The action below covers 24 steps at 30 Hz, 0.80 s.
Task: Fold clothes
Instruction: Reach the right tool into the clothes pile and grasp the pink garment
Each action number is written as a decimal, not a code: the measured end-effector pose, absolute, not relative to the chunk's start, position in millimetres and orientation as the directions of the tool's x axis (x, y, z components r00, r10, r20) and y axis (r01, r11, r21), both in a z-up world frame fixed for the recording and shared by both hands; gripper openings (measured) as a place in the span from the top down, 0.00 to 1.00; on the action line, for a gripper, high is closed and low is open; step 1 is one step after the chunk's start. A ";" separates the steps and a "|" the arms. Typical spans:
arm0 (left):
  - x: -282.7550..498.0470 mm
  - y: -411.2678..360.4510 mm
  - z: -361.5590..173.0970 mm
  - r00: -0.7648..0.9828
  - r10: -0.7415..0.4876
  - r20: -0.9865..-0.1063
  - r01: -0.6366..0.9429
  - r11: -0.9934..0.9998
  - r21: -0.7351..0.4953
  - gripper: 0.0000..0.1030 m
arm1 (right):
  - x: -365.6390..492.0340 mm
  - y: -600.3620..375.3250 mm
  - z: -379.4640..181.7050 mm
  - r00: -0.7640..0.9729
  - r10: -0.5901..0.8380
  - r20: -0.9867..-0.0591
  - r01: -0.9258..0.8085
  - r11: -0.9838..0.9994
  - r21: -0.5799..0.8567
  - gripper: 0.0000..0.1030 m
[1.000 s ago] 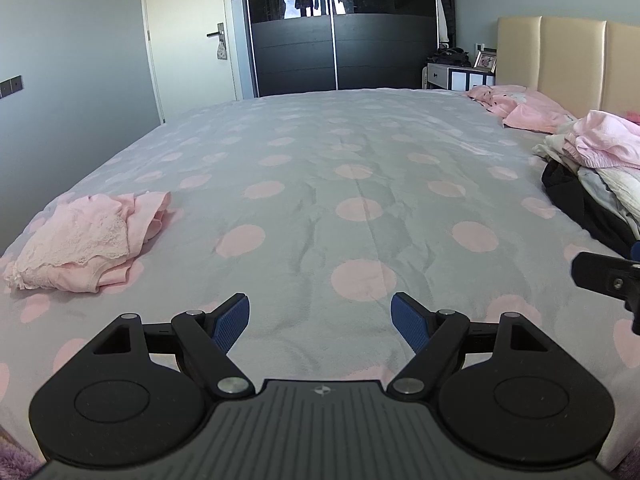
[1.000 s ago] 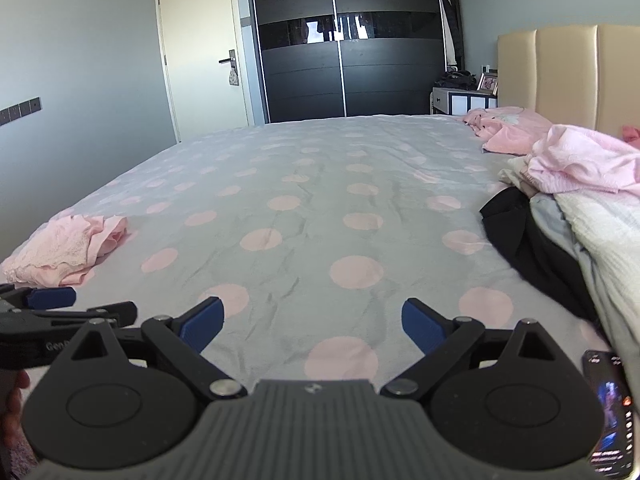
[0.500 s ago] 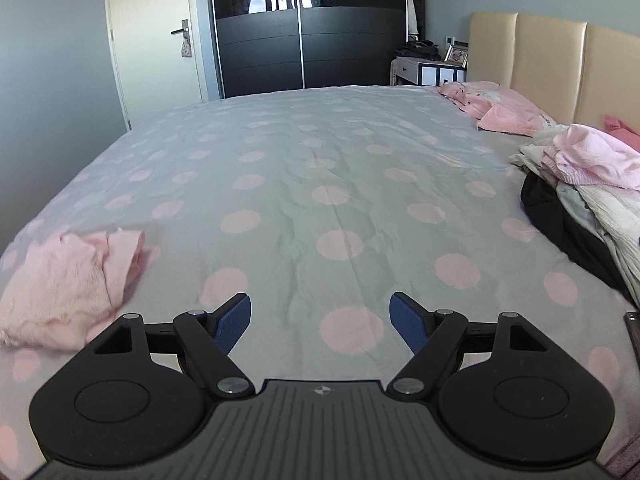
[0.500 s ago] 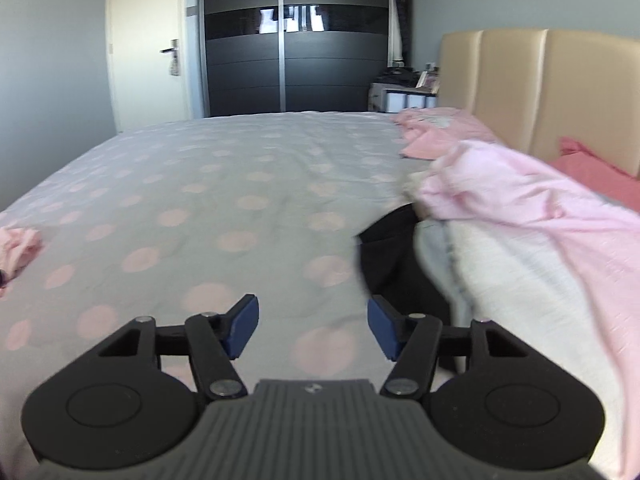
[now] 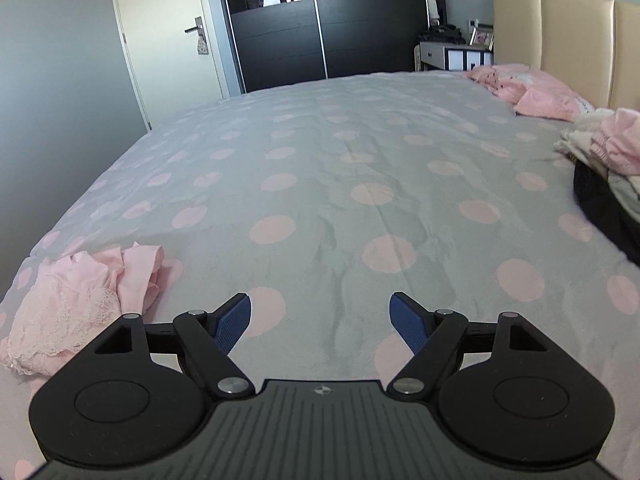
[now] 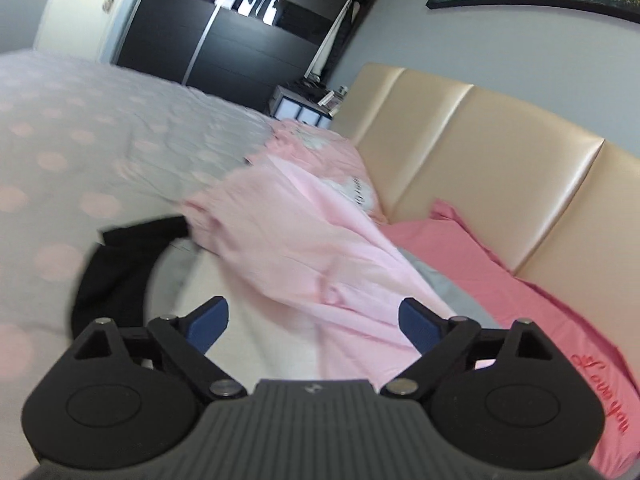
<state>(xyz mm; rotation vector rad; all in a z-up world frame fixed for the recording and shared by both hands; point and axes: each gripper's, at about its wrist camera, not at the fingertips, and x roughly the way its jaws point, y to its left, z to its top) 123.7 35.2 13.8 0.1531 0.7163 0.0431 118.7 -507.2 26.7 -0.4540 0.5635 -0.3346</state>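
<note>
You can read red cursive lettering, "Love you", on the deep pink pillowcase [image 6: 600,380] lying at the headboard [image 6: 480,152] edge of the bed, seen from your right wrist camera. Dark print on the pale pink garment [image 6: 356,190] nearby is too blurred to read.

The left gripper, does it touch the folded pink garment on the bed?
Apart. The left wrist view shows the left gripper open over bare sheet, with the folded pink garment off to its side.
</note>
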 end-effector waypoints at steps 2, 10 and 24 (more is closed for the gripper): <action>131.8 37.9 7.3 0.735 0.098 -0.671 0.004 0.989 0.148 0.26 | 133.9 -519.1 17.6 0.774 -0.455 -0.441 0.176 0.823 -0.541 0.09; 151.6 42.6 -15.1 0.672 0.118 -0.731 -0.019 0.990 0.143 0.26 | 185.4 -532.5 0.8 0.749 -0.486 -0.451 0.136 0.779 -0.612 0.46; 129.4 45.0 12.8 0.716 0.046 -0.696 0.010 0.997 0.077 0.26 | 158.7 -429.9 59.6 0.782 -0.327 -0.530 0.028 0.869 -0.494 0.95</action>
